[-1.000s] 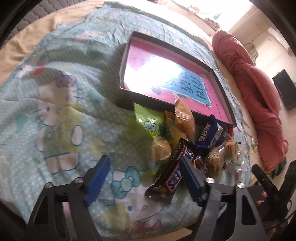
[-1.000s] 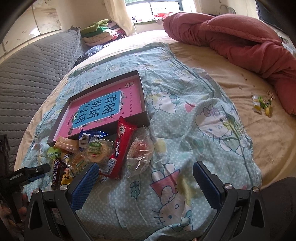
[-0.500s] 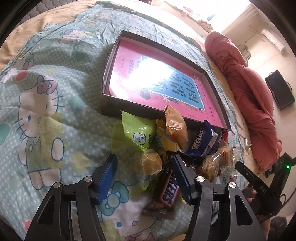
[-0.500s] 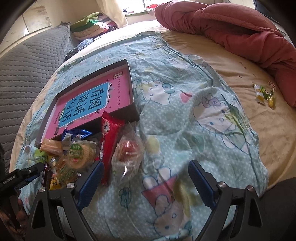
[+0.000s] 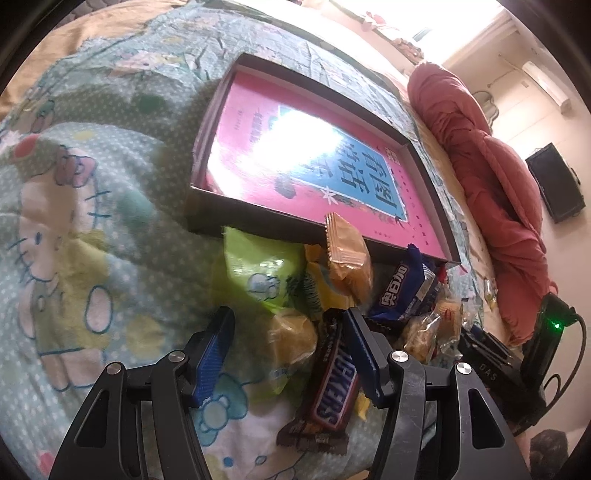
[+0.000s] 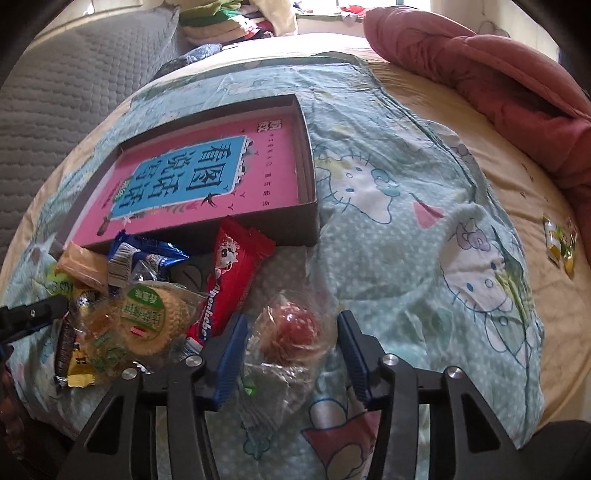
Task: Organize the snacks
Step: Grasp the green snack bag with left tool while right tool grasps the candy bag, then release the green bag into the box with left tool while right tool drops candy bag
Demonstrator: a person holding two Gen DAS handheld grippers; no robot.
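A heap of snacks lies on the cartoon-cat bedsheet against a dark shallow box [image 5: 255,221] [image 6: 284,229] with a pink book inside. My left gripper [image 5: 288,314] hangs over the heap's near end. A yellow wrapped snack [image 5: 291,332] and a Snickers bar [image 5: 332,387] lie between its jaws, and the left pad stands clear of them. My right gripper [image 6: 291,321] straddles a clear-wrapped red sweet [image 6: 291,328]; its jaws are closing and the pads do not visibly press the wrapper. A red packet [image 6: 232,273] and a round cake [image 6: 151,314] lie to its left.
A green packet [image 5: 258,273], an orange packet [image 5: 347,258] and a blue packet [image 5: 402,291] lean on the box wall. A red quilt [image 6: 480,66] is bunched at the far right. Small sweets [image 6: 561,243] lie on the beige sheet, and folded clothes [image 6: 229,22] are at the back.
Both grippers have dropped closer to the heap. The left jaws narrowed over the yellow snack and Snickers bar. The right jaws came in from wide open around the clear-wrapped sweet.
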